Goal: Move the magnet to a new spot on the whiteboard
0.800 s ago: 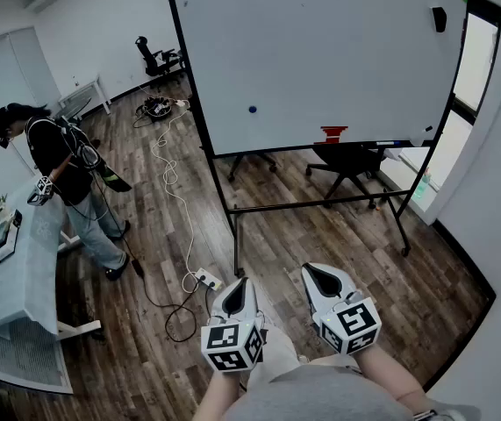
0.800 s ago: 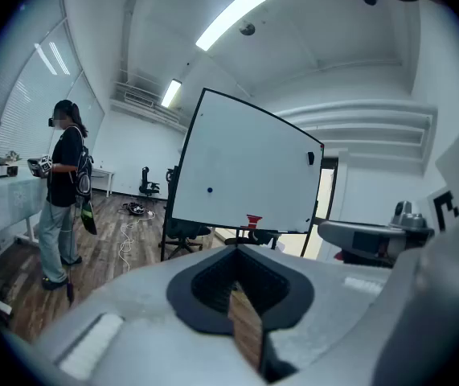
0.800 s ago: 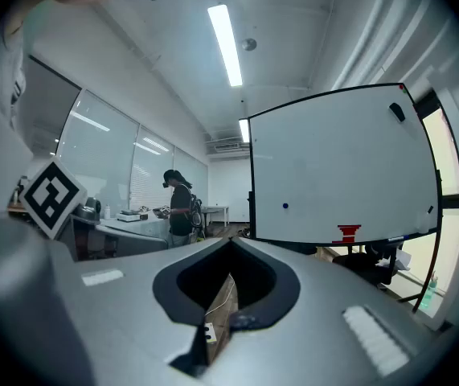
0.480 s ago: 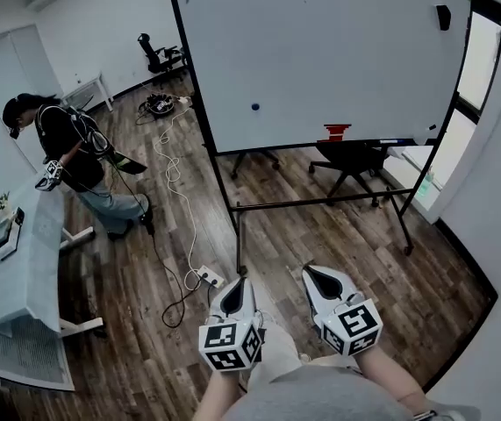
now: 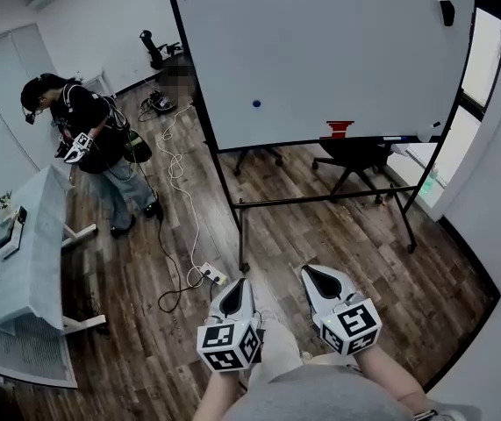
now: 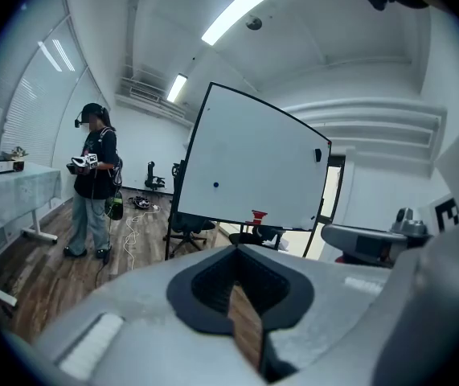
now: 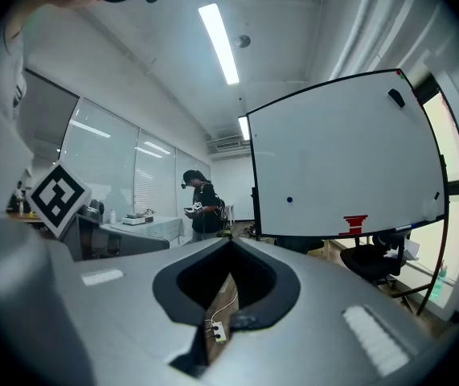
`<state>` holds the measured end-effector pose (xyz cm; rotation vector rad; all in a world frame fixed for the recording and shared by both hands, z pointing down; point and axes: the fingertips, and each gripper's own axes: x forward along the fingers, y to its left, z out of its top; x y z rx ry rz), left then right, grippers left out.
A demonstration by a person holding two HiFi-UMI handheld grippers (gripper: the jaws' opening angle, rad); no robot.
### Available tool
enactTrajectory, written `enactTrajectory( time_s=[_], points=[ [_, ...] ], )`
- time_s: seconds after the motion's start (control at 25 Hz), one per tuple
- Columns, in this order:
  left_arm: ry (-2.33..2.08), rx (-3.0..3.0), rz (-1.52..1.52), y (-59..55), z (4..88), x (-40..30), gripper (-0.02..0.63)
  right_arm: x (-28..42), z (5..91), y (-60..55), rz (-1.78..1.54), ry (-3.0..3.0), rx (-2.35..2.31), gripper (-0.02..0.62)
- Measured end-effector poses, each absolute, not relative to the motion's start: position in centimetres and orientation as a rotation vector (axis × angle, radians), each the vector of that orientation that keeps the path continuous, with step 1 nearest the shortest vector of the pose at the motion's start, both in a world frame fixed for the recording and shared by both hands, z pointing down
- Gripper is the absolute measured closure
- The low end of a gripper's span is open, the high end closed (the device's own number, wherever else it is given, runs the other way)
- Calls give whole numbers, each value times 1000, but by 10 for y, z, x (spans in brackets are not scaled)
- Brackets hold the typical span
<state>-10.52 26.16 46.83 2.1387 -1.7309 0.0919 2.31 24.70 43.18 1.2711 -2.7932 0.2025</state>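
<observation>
A small blue magnet sticks to the lower left part of the big whiteboard on its wheeled stand. It also shows in the left gripper view as the magnet and in the right gripper view as the magnet. Both grippers hang low by my body, far from the board. My left gripper is shut with nothing in it, and so is my right gripper. Both point toward the board.
A red object sits on the board's tray and a black eraser sticks at its top right. An office chair stands behind the board. A person stands left by a table. Cables and a power strip lie on the floor.
The person at the left has walked toward the back of the room. The view has shifted slightly; both grippers stay where they were.
</observation>
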Motion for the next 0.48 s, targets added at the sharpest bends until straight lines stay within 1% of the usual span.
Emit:
enactTrajectory(
  time_s=[0.48],
  points=[
    [-1759,2114,101,252,467,-93,603,36,432,230,208,-2784,1253,598]
  ],
)
